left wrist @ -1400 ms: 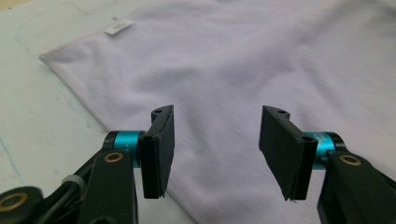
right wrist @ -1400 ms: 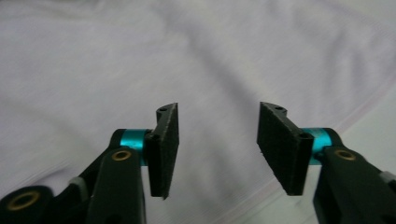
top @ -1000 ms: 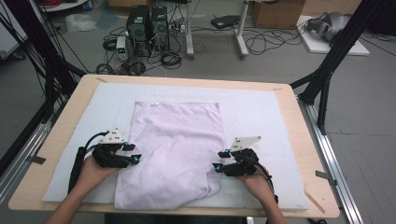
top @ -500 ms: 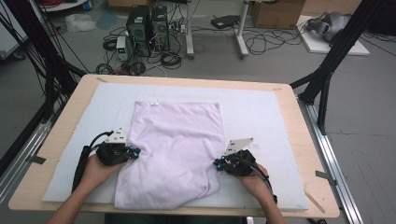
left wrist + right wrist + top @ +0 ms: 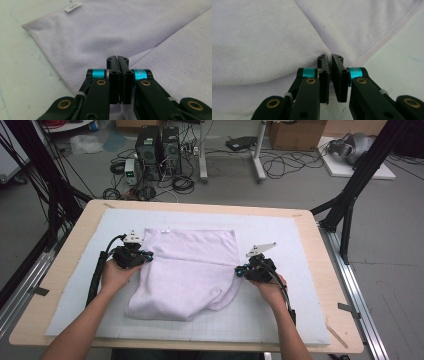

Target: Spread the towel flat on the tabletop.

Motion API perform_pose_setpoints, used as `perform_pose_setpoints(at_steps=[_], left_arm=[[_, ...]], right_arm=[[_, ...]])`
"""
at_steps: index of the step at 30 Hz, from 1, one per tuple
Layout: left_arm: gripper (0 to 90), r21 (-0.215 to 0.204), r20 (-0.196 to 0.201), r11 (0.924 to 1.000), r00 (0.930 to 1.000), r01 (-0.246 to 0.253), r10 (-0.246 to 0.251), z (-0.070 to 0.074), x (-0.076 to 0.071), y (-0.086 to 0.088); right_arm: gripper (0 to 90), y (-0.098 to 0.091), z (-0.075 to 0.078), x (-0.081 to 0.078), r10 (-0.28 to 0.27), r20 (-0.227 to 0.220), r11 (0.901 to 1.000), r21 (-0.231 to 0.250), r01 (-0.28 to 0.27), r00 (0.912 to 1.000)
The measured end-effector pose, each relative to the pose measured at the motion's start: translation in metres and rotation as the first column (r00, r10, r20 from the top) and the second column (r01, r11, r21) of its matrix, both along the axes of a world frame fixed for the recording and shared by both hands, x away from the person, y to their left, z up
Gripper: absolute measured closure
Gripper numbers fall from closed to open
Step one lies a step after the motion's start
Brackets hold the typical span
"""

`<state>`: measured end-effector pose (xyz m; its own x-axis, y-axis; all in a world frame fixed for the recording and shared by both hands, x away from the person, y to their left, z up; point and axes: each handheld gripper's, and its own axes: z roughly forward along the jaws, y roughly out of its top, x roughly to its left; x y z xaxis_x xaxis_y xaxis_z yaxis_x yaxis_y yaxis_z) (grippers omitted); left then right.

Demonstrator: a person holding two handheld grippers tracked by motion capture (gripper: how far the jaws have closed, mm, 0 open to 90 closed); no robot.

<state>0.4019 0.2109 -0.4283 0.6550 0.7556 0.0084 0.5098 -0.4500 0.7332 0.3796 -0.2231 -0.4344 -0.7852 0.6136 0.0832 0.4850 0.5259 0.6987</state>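
A: On the white mat (image 5: 300,250), at its middle, the lilac towel (image 5: 190,270) is lying half folded, its near edge pinched at both sides: left gripper (image 5: 148,256) and right gripper (image 5: 240,270) are clamped on cloth.

B: Both edges should be carried level and matched to the far hem. A small label (image 5: 72,6) is sewn at the corner; its print cannot be read.

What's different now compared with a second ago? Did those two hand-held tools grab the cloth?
Yes. Both jaws closed: the left tool pinched the lilac towel at its left edge, the right tool at its right edge. Both hands then carried the near half toward the far edge, folding it over. The far edge with its small white tag and the grey mat stayed put.
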Motion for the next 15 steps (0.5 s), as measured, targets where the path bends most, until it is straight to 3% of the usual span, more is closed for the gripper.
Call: perform_pose_setpoints(at_steps=[3,8,11,13,15], left_arm=[[75.8,-0.018,-0.007,0.9998,1.0000,-0.001,0.001,0.001,-0.001,0.004],[61.3,-0.103,0.017,0.9945,0.9997,0.021,-0.020,0.021,-0.016,0.015],[57.8,-0.103,0.051,0.9920,0.9964,0.072,-0.067,0.033,-0.034,0.015],[55.6,-0.095,0.055,0.9908,0.9943,0.096,-0.091,0.037,-0.045,0.013],[53.4,-0.099,0.051,0.9873,0.9915,0.124,-0.119,0.039,-0.054,0.012]], right_arm=[[79.0,-0.002,0.000,0.002,-0.013,0.005,0.9996,0.025,0.013,0.9999],[67.8,-0.008,0.014,-0.011,-0.014,0.043,0.9985,0.054,0.011,0.9990],[62.6,-0.010,0.022,-0.028,-0.005,0.079,0.9972,0.075,-0.001,0.9968],[60.3,-0.011,0.026,-0.040,0.004,0.111,0.9975,0.070,-0.012,0.9938],[58.7,-0.012,0.028,-0.050,0.012,0.114,0.9959,0.087,-0.022,0.9935]])
